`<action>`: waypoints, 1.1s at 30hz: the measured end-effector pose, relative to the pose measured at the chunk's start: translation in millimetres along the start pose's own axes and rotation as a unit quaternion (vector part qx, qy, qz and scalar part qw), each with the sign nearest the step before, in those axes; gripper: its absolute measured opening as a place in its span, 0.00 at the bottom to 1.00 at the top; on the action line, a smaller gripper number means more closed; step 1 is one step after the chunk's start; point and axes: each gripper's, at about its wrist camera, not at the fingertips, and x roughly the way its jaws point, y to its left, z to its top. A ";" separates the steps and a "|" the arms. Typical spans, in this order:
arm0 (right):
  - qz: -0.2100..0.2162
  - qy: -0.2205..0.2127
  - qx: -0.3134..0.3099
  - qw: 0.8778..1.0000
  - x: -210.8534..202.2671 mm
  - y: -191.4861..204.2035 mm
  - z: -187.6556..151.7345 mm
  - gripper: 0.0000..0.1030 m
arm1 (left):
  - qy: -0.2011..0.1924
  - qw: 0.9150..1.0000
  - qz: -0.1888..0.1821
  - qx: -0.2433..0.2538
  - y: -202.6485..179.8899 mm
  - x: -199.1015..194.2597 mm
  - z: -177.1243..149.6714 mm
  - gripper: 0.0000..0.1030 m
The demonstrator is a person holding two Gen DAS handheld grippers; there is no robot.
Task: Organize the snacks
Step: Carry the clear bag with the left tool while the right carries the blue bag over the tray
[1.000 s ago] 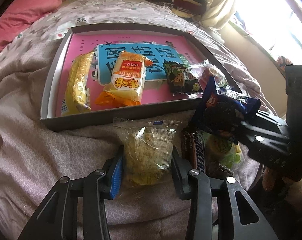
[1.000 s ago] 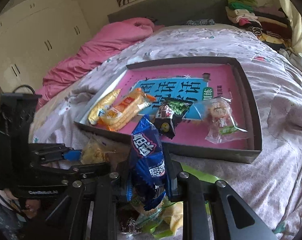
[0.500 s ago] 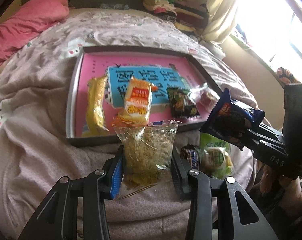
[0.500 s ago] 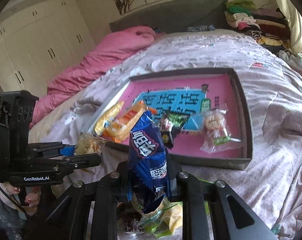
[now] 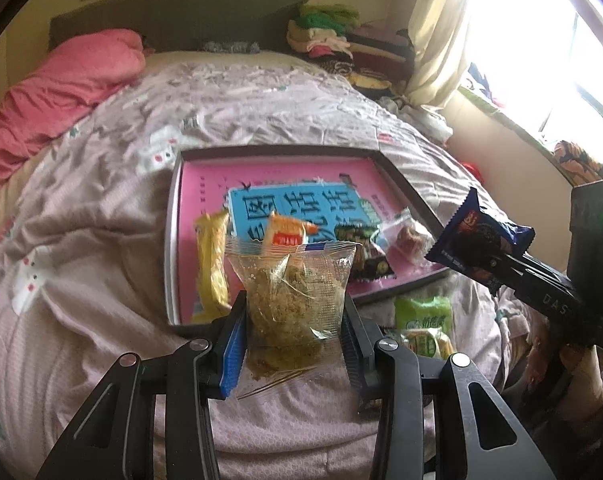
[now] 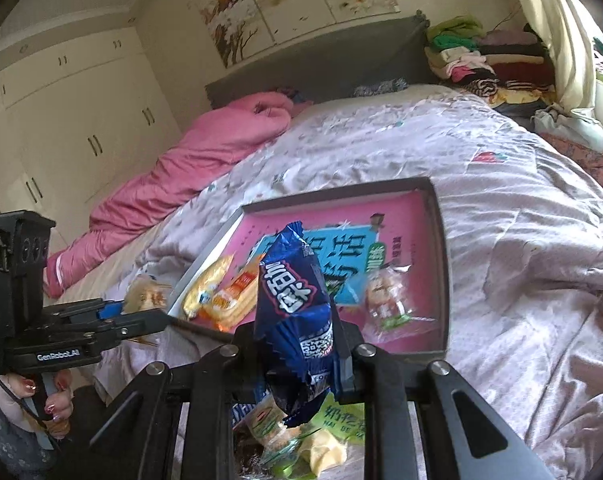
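Observation:
My left gripper (image 5: 295, 328) is shut on a clear packet of yellowish crumbly snack (image 5: 295, 292) and holds it above the bedspread, in front of the grey tray (image 5: 173, 240). My right gripper (image 6: 297, 356) is shut on a dark blue snack packet (image 6: 295, 312), also raised; it shows at the right of the left wrist view (image 5: 477, 240). The tray's pink floor holds a long yellow packet (image 5: 211, 260), an orange packet (image 5: 285, 230), a dark green packet (image 5: 361, 244) and a clear packet (image 6: 385, 296). The left gripper (image 6: 141, 312) shows in the right wrist view.
Loose green packets (image 5: 421, 320) lie on the bedspread just in front of the tray, also under my right gripper (image 6: 301, 436). A pink quilt (image 5: 61, 88) lies at the far left of the bed. Folded clothes (image 5: 329, 36) are piled by the headboard, near the window.
Both grippers have risen and drawn back from the tray, each carrying its packet up off the bedspread. The tray now looks smaller and farther off.

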 end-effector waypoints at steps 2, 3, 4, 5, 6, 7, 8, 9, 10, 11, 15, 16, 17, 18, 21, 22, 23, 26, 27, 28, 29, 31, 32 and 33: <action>-0.006 -0.008 0.004 1.000 -3.1 -3.5 2.2 0.22 | -0.005 1.000 0.002 0.000 -0.8 -3.0 2.6 0.42; -0.008 -0.010 0.004 1.000 -4.1 -4.6 3.0 0.22 | -0.007 1.000 0.002 0.000 -0.8 -3.8 3.9 0.42; -0.011 -0.014 0.004 1.000 -5.5 -6.0 3.9 0.22 | -0.010 1.000 0.004 0.000 -0.7 -4.9 5.7 0.42; -0.014 -0.019 0.006 1.000 -7.2 -7.9 5.2 0.22 | -0.013 1.000 0.005 -0.002 -0.3 -5.9 7.5 0.42; -0.015 -0.021 0.008 1.000 -8.6 -9.0 5.7 0.22 | -0.014 1.000 0.005 -0.004 -0.6 -6.3 9.1 0.42; -0.018 -0.025 0.010 0.999 -10.2 -10.7 6.7 0.22 | -0.016 1.000 0.004 -0.005 -0.6 -7.1 10.6 0.42; -0.021 -0.030 0.013 0.999 -12.3 -12.9 8.2 0.23 | -0.019 1.000 0.005 -0.005 -0.9 -7.9 11.8 0.42; -0.023 -0.033 0.014 0.999 -13.3 -13.2 8.4 0.22 | -0.020 1.000 0.006 -0.004 -2.0 -8.5 12.3 0.42; -0.027 -0.038 0.016 0.999 -15.3 -15.0 9.7 0.22 | -0.021 1.000 0.007 -0.004 -2.2 -8.6 13.7 0.42; -0.030 -0.042 0.016 0.999 -16.1 -15.9 10.6 0.23 | -0.022 1.000 0.007 -0.005 -2.2 -8.4 15.1 0.42; -0.042 -0.054 0.022 0.997 -20.8 -21.4 13.4 0.22 | -0.025 1.000 0.009 -0.007 -4.4 -7.5 20.7 0.42; -0.046 -0.057 0.023 0.997 -21.7 -22.3 13.9 0.22 | -0.026 1.000 0.009 -0.007 -5.2 -7.0 22.1 0.42; -0.046 -0.058 0.024 0.997 -22.6 -23.4 14.4 0.22 | -0.026 1.000 0.010 -0.007 -5.8 -6.5 23.4 0.42; -0.048 -0.060 0.026 0.997 -23.2 -24.0 14.9 0.22 | -0.028 1.000 0.011 -0.008 -6.1 -6.2 24.7 0.42; -0.055 -0.067 0.023 0.996 -25.8 -24.7 16.6 0.23 | -0.030 0.999 0.010 -0.009 -8.3 -4.6 29.1 0.42; -0.058 -0.069 0.022 0.996 -26.4 -24.3 17.7 0.23 | -0.030 0.999 0.010 -0.009 -9.3 -4.1 30.2 0.42; -0.060 -0.071 0.021 0.995 -27.2 -24.2 18.3 0.23 | -0.030 0.999 0.010 -0.008 -9.9 -3.4 31.3 0.42; -0.065 -0.076 0.024 0.995 -27.4 -26.3 20.0 0.23 | -0.032 0.999 0.010 -0.009 -12.0 -0.3 34.8 0.42; -0.068 -0.078 0.024 0.994 -27.8 -27.1 20.4 0.23 | -0.032 0.999 0.009 -0.009 -13.1 1.5 36.2 0.42; -0.070 -0.079 0.026 0.994 -28.5 -28.3 21.0 0.23 | -0.031 0.999 0.009 -0.008 -14.3 4.2 37.8 0.42; -0.073 -0.082 0.028 0.994 -29.2 -29.6 21.7 0.23 | -0.031 0.999 0.009 -0.007 -15.7 7.1 39.4 0.42; -0.076 -0.085 0.033 0.993 -29.9 -33.1 23.1 0.23 | -0.029 1.000 0.006 -0.007 -18.4 12.4 42.0 0.42; -0.079 -0.086 0.037 0.992 -29.8 -34.6 23.5 0.23 | -0.028 1.000 0.005 -0.006 -19.9 15.7 43.2 0.42; -0.081 -0.087 0.039 0.992 -29.5 -36.4 23.9 0.23 | -0.028 1.000 0.005 -0.005 -21.3 18.3 43.8 0.42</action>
